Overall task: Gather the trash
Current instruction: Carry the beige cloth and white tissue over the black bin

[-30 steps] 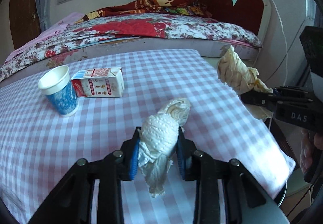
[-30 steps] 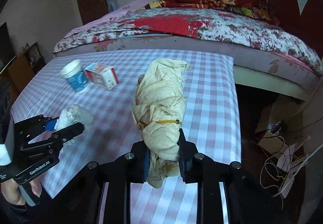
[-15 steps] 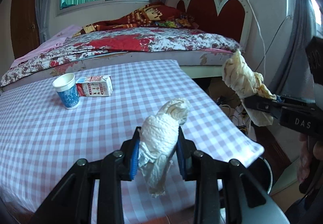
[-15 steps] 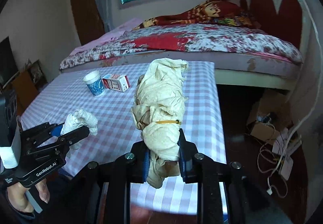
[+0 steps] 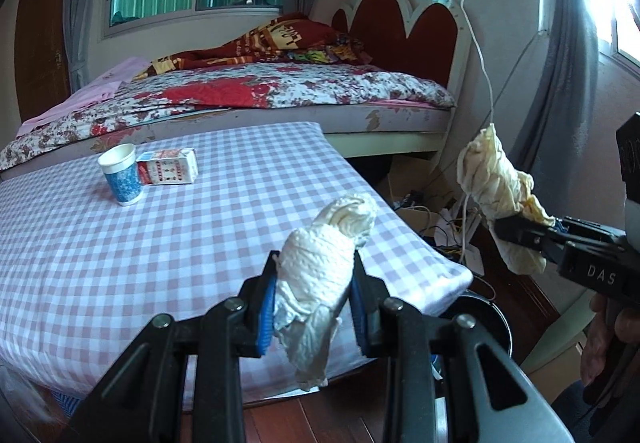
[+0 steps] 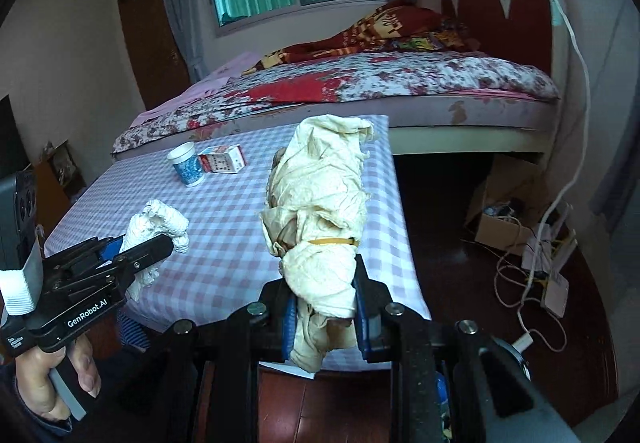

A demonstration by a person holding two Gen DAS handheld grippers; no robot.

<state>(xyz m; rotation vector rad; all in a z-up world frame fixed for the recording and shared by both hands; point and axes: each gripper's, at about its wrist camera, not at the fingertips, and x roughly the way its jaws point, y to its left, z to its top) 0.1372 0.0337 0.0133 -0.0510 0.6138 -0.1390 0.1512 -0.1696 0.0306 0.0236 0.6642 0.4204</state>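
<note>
Grippers (image 5: 314,307) (image 6: 325,317) pinch crumpled white tissue (image 5: 320,263) and yellowish, perhaps stained, wad (image 6: 320,211).

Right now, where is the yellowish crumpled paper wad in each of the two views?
Left wrist view: yellowish paper wad at the right edge, past the table corner, shut in the right claw.
Right wrist view: the wad at centre, standing up from the right claw.
Shared landmark: blue paper cup beside the small carton.

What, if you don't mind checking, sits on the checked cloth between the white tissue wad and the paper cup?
Nothing: in the left wrist view, only bare checked cloth lies between white tissue wad and paper cup.
</note>
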